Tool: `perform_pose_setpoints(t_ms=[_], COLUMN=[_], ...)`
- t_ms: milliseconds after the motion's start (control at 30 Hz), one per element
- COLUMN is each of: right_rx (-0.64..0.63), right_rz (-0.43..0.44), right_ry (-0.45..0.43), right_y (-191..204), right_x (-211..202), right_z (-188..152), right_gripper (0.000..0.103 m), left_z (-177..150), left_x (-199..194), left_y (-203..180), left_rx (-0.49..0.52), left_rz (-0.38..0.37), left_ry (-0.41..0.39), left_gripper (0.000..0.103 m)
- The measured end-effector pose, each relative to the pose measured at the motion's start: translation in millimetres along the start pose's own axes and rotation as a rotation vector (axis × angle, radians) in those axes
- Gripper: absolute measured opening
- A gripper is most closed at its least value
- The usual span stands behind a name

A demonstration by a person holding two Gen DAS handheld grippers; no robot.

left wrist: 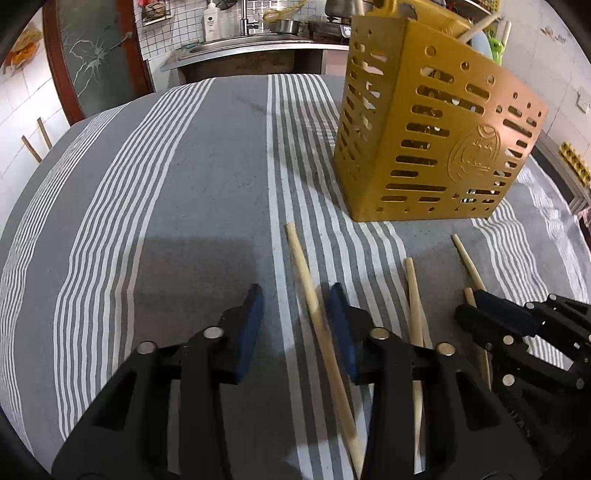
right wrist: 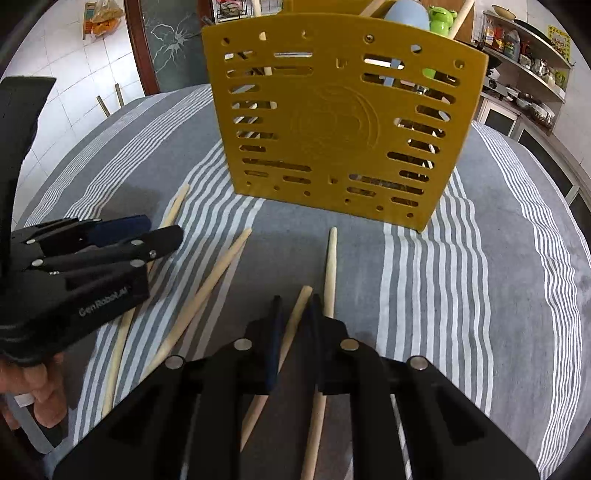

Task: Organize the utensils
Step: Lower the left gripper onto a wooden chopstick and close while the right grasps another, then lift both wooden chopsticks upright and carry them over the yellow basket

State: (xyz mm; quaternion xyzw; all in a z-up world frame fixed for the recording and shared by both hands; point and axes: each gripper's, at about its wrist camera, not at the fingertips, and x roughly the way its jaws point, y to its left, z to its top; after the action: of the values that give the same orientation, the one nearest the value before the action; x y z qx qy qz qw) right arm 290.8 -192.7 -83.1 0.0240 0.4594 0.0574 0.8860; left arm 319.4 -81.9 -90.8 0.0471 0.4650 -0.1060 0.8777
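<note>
While the left gripper stands with fingers spread, a chopstick lies between them against the right pad, unpinched. At three o'clock the right gripper pinches another chopstick. More chopsticks lie on the striped cloth; the yellow holder stands at one o'clock.

A grey cloth with white stripes covers the table. Behind it are a steel sink, a white bottle and a dark cracked door panel. Shelves with jars stand at the right.
</note>
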Motion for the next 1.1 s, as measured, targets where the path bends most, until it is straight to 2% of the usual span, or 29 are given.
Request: perform_pose_setpoints(t_ms=[67, 167, 400, 533, 700, 800, 1100], right_rx=[0.004, 0.010, 0.016, 0.023, 0.024, 0.017, 0.016], right_rz=[0.007, 0.019, 0.035, 0.045, 0.064, 0.066, 0.104], right_ry=[0.005, 0.007, 0.002, -0.027, -0.095, -0.144, -0.284], right_y=[-0.4, 0.5, 3.1, 1.9, 2.4, 1.4, -8.9], right_x=[1.7, 3.0, 0.4, -12.5, -40.6, -60.3, -114.6], right_z=[3.7, 4.5, 5.1, 5.8, 9.5, 9.8, 9.3], right_gripper=[0.011, 0.006, 0.006, 0.006, 0.006, 0.006, 0.006], left_z=[1.4, 2.5, 4.8, 3.7, 5.1, 3.6, 1.6], left_x=[3.1, 1.9, -2.4, -22.8, -56.5, -80.9, -124.4], left_y=[-2.2, 1.2, 5.5, 5.2, 5.9, 5.0, 4.1], left_rx=[0.009, -0.004, -0.010, -0.016, -0.022, -0.023, -0.035], left_rz=[0.004, -0.004, -0.029, -0.056, -0.099, -0.099, -0.125], left_ry=[0.002, 0.008, 0.006, -0.041, -0.121, -0.177, -0.265], left_gripper=[0.011, 0.004, 0.004, 0.004, 0.004, 0.004, 0.004])
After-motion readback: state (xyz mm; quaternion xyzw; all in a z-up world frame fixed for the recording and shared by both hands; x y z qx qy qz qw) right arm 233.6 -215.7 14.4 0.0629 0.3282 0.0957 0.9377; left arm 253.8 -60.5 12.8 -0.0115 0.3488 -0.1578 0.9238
